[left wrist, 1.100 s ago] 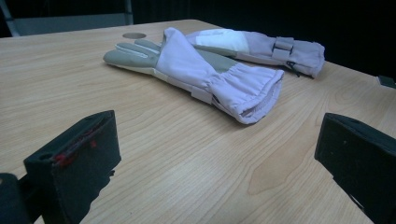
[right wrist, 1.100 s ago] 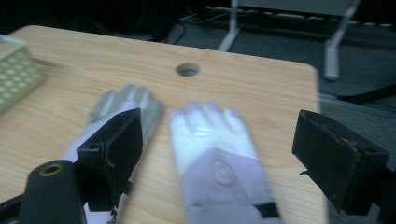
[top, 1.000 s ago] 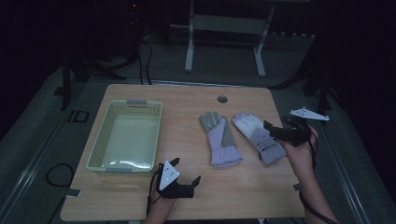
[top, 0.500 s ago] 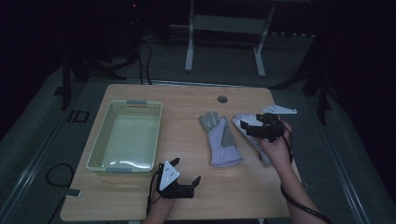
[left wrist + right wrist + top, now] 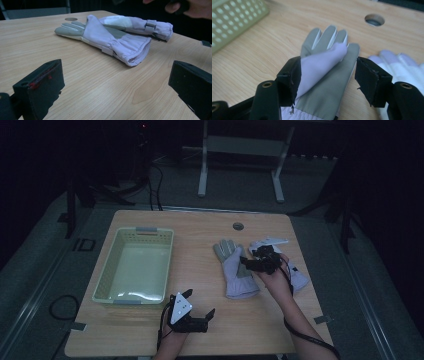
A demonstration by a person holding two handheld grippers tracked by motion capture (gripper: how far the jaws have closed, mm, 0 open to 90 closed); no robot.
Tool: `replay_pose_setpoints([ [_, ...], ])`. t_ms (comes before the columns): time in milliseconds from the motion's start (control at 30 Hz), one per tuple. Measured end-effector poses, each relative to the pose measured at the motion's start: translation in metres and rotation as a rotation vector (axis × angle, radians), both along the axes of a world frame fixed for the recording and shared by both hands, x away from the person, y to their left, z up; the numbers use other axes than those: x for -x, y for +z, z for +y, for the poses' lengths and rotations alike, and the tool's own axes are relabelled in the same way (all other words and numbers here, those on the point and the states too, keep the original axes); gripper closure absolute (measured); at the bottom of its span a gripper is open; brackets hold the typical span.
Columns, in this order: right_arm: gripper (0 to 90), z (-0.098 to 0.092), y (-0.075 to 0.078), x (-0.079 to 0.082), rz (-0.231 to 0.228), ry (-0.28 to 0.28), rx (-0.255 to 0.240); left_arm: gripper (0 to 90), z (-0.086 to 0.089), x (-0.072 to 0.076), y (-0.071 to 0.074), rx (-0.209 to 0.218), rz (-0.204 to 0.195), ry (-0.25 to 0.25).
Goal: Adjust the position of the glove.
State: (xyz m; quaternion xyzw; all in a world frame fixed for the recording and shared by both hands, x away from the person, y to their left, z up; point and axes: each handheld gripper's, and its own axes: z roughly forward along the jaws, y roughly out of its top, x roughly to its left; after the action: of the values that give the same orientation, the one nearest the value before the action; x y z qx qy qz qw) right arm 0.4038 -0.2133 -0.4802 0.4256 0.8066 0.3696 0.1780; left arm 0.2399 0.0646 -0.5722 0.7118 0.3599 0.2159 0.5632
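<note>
High view | right gripper [image 5: 250, 262] jaws apart, straddling grey-palmed glove [image 5: 235, 270] | left gripper [image 5: 199, 306] wide open, empty, low over table [image 5: 260, 330]

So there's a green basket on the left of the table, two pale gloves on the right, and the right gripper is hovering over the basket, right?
Not quite. The right gripper is over the nearer glove, not the basket; the high view shows this. The basket does sit at the left, and the other glove lies beside the first at the right.
</note>
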Motion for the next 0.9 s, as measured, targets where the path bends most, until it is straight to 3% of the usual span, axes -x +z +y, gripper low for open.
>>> replay_pose_setpoints([
  [300, 43.6, 0.006, -0.035, -0.006, 0.071, 0.01, 0.038, 0.2, 0.0, 0.0, 0.0, 0.002, 0.003, -0.001],
  [633, 49.5, 0.007, -0.059, -0.008, 0.091, 0.036, 0.122, 0.3, 0.0, 0.0, 0.0, 0.002, 0.002, -0.001],
  [767, 55.8, 0.008, -0.062, -0.011, 0.115, 0.063, 0.128, 0.2, 0.0, 0.0, 0.0, 0.001, 0.001, 0.0],
  [900, 70.6, 0.008, -0.063, -0.01, 0.112, 0.062, 0.113, 0.3, 0.0, 0.0, 0.0, 0.0, 0.002, 0.001],
])
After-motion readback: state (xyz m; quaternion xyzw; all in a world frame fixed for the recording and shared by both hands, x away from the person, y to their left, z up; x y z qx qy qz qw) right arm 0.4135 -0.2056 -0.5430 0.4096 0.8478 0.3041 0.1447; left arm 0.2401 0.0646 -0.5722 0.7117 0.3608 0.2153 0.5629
